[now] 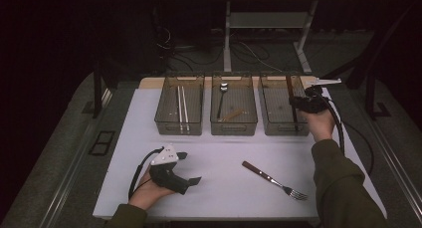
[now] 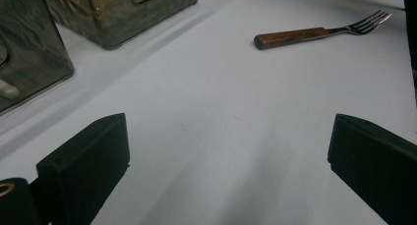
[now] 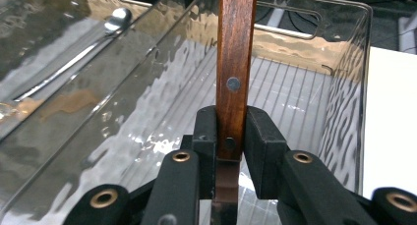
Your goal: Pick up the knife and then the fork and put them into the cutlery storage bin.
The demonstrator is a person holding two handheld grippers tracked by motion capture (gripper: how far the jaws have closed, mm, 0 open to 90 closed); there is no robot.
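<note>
Covering most of the high view, a smooth white table (image 1: pixel 219 188) carries three clear, ripple-walled plastic bins in a row at its far side: the left bin (image 1: pixel 179 126) holds two thin pale sticks, the middle bin (image 1: pixel 234 126) a metal spoon and a short brown piece, and the right bin (image 1: pixel 280 126) takes the wooden-handled utensil (image 3: pixel 235 58) that the right gripper (image 3: pixel 231 136) holds over its ribbed floor. That gripper's black blocky pads (image 3: pixel 263 141) pinch the flat, dark reddish handle from both sides, just below a round metal rivet; which kind of utensil it is cannot be told, as its working end is hidden. The left gripper (image 1: pixel 191 168) rests in the person's hand near the front left of the table, its two matte black wedge-shaped jaws spread wide with nothing between them. One fork (image 1: pixel 273 180) with a like wooden handle and shiny steel tines lies flat on the table, front right. No readable writing shows
</note>
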